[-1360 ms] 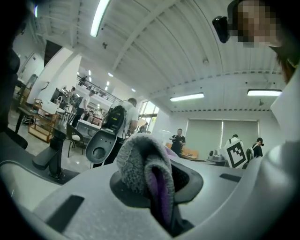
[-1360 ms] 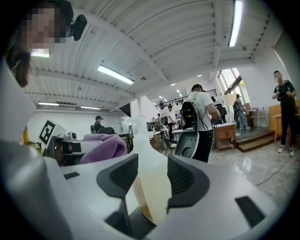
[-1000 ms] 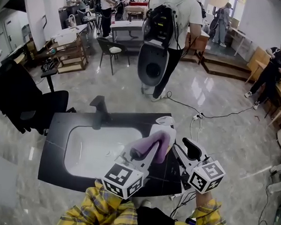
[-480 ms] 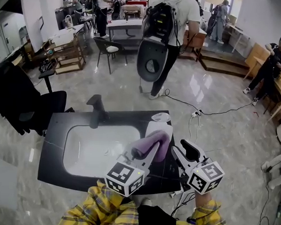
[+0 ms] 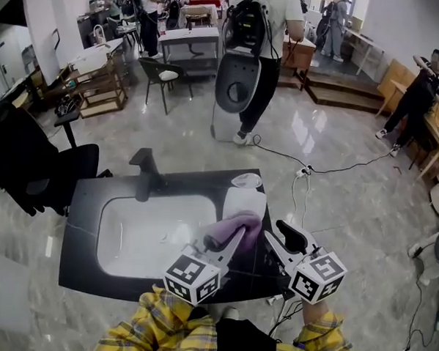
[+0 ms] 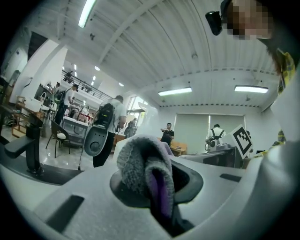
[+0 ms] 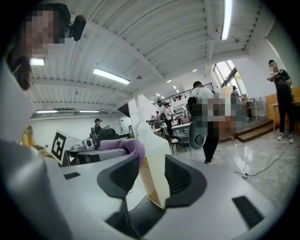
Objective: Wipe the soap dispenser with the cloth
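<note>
Left tongs (image 6: 157,187): mine, clamped on the purple cloth (image 6: 143,164), wad against the bottle. Right tongs (image 7: 152,180): part-closed, gripping the white soap dispenser (image 7: 152,159) upright, at the right end of the black bench (image 5: 85,223). Wiping under way, I judge; other faces outstanding.

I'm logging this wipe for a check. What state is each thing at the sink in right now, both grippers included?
left gripper: shut on the purple cloth.
right gripper: shut on the soap dispenser.
purple cloth: bunched, pressed against the soap dispenser's side.
soap dispenser: upright between the right gripper's jaws.
faucet: no water running.
</note>
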Demonstrator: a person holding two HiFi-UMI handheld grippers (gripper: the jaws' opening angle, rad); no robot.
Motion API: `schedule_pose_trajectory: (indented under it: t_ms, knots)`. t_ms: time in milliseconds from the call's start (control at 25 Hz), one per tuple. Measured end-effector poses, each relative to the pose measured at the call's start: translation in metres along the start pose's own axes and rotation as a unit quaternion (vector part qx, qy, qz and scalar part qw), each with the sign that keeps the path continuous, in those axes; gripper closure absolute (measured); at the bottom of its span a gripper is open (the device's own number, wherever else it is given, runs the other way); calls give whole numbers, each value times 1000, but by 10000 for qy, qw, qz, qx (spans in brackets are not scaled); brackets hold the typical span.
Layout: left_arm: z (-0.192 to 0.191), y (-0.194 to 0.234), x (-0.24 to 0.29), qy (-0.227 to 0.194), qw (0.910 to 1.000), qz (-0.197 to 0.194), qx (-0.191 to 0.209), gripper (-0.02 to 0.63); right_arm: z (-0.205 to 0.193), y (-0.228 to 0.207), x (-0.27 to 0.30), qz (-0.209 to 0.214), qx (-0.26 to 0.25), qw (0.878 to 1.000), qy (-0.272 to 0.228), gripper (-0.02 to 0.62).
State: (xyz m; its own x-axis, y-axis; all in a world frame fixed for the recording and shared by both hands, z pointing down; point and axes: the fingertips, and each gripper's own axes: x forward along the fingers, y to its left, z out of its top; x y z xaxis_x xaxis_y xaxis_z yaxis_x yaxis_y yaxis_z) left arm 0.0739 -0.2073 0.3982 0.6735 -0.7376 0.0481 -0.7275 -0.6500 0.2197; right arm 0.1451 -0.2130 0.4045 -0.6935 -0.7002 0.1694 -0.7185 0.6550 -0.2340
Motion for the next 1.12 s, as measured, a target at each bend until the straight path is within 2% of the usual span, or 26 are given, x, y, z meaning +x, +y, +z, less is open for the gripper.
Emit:
schedule_pose_trajectory:
  t_ms: [240, 440, 840, 1120]
  knots:
    - [-27, 7, 3, 278, 9996, -95, 3, 557, -8, -3, 2, -38, 61, 9999, 82, 439]
    - [-56, 16, 6, 631, 9973, -166, -343, 557, -13, -6, 4, -76, 118, 9998, 139, 439]
    - [-101, 27, 12, 1179, 9920, -319, -322, 557, -19, -10, 10, -121, 133, 9997, 185, 439]
    - [-129, 32, 15, 1521, 9865, -339, -501, 557, -19, -9, 13, -72, 114, 9997, 193, 439]
